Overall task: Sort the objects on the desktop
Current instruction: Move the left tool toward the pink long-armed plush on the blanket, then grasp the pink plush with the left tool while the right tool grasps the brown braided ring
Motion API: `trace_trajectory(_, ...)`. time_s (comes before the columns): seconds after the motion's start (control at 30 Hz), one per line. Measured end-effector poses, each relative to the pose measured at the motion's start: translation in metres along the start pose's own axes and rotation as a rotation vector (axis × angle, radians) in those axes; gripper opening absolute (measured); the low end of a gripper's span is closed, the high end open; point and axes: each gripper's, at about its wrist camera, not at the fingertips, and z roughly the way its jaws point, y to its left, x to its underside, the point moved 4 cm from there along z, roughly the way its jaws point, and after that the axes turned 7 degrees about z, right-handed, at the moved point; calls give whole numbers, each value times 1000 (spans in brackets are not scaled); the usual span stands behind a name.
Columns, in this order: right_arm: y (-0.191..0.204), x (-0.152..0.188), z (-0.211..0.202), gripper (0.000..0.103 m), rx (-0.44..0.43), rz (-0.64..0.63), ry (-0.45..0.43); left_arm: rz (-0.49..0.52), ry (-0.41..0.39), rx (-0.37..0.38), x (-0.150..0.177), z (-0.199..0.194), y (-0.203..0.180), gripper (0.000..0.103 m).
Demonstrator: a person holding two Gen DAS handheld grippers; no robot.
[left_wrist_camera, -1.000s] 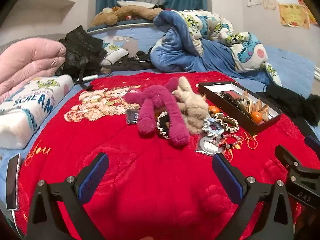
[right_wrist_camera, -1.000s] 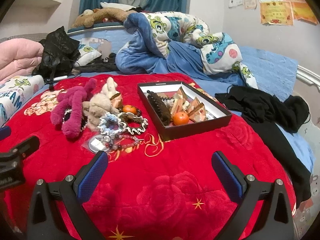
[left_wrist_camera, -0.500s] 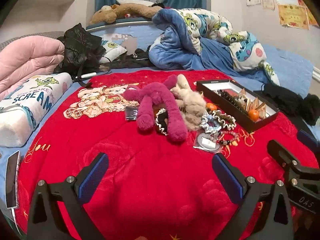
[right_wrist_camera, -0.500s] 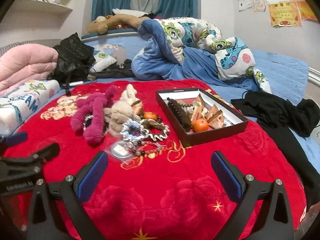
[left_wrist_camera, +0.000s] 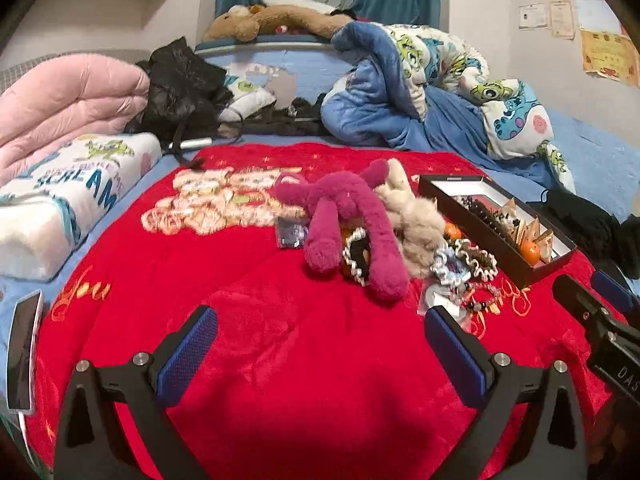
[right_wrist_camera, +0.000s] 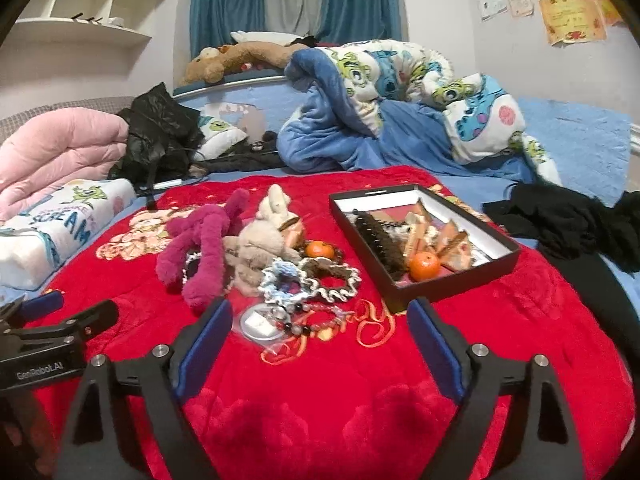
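Observation:
On the red blanket [left_wrist_camera: 248, 320] lies a heap of small things: a magenta plush toy [left_wrist_camera: 348, 220] [right_wrist_camera: 204, 248], a beige plush toy [left_wrist_camera: 416, 216] [right_wrist_camera: 256, 240], scrunchies [right_wrist_camera: 316, 280], a bead bracelet [right_wrist_camera: 308, 320], a clear round packet [right_wrist_camera: 260, 324] and an orange [right_wrist_camera: 320, 249]. A black box [right_wrist_camera: 472, 276] [left_wrist_camera: 516, 268] to the right holds an orange [right_wrist_camera: 425, 266], a dark hair clip and folded papers. My left gripper [left_wrist_camera: 320, 344] is open over bare blanket, short of the heap. My right gripper [right_wrist_camera: 320, 332] is closing, its jaws still wide; the packet and bracelet lie just ahead, untouched.
A white printed pillow [left_wrist_camera: 68, 204] and pink quilt [left_wrist_camera: 68, 104] lie at the left, a black bag [left_wrist_camera: 180, 84] behind them. A blue monster-print duvet [right_wrist_camera: 384, 108] is piled at the back. Black clothes [right_wrist_camera: 568, 224] lie right of the box. A phone [left_wrist_camera: 24, 352] rests at the left edge.
The right gripper's jaws have narrowed, and its view has shifted so the heap and box sit higher and nearer. The left view has drifted slightly; its jaws are unchanged.

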Motion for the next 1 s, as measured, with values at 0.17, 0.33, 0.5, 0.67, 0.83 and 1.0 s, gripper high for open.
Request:
trace_trajectory(0.17,-1,-10,14,89,-24,34,11,-31,13,53,-23,18,9,103)
trace_trajectory(0.33,-2,-25,32,88,-54,42,36,-30,42,70,-61,45,16,103)
trace_trajectory(0.5,1,-42,56,88,-61,36,76,-6,78,101,-89,76,7,103)
trace_trajectory(0.67,1,-51,83,81,-58,19,124,51,112,97,-105,112,-10,103)
trace_trajectory(0.83,-4,-50,114,75,-73,33,186,39,168,102,-112,163,-13,103)
trace_trajectory(1.0,-8,-34,139,74,-117,43,235,71,224,78,-102,205,-18,103)
